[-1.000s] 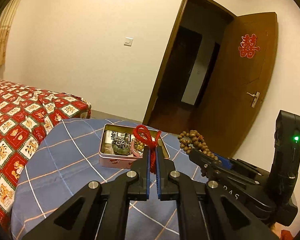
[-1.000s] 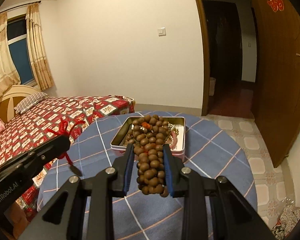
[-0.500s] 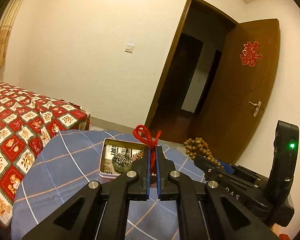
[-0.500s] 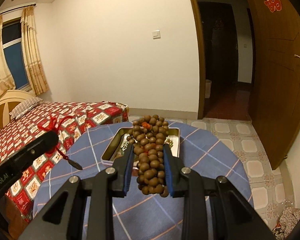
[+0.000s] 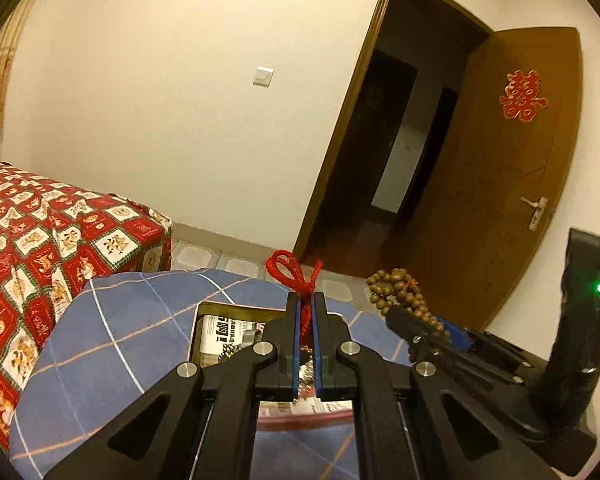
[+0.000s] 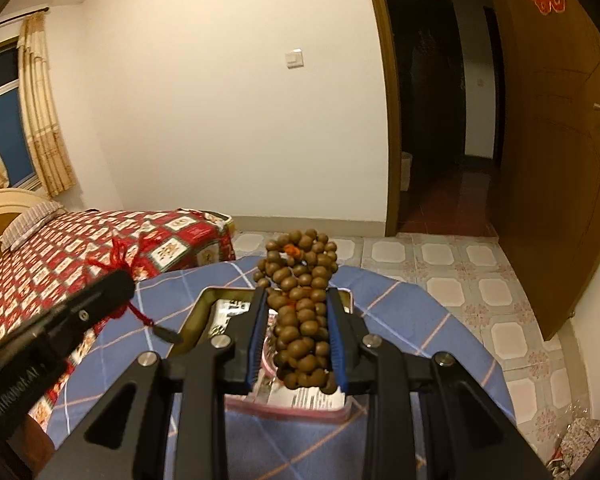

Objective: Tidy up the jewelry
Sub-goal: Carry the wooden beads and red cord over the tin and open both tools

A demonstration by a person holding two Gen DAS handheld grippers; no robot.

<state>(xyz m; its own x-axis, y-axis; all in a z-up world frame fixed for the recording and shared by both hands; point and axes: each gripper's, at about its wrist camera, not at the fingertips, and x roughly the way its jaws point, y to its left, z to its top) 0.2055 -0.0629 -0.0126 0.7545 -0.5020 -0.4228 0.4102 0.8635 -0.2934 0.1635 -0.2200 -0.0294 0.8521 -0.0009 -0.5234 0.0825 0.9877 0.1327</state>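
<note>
My left gripper (image 5: 307, 298) is shut on a red cord necklace (image 5: 290, 272); its loop sticks up past the fingertips. In the right wrist view the same cord (image 6: 118, 254) hangs from the left gripper (image 6: 126, 276) with a dark pendant (image 6: 168, 335) dangling. My right gripper (image 6: 298, 300) is shut on a bunch of brown wooden beads (image 6: 302, 300), also seen from the left wrist (image 5: 396, 290). Both hover over an open pink tin box (image 5: 220, 332) (image 6: 210, 300) on the blue checked table (image 5: 112, 332); the tin's inside is mostly hidden by the fingers.
A bed with a red patterned cover (image 5: 32, 232) stands left of the round table. An open wooden door (image 5: 512, 184) and a dark doorway (image 6: 432, 112) are at the right. Tiled floor (image 6: 472, 268) lies beyond the table's far edge.
Both grippers have moved forward over the tin, which now sits under the fingers and nearer in both views. Both grips are unchanged.
</note>
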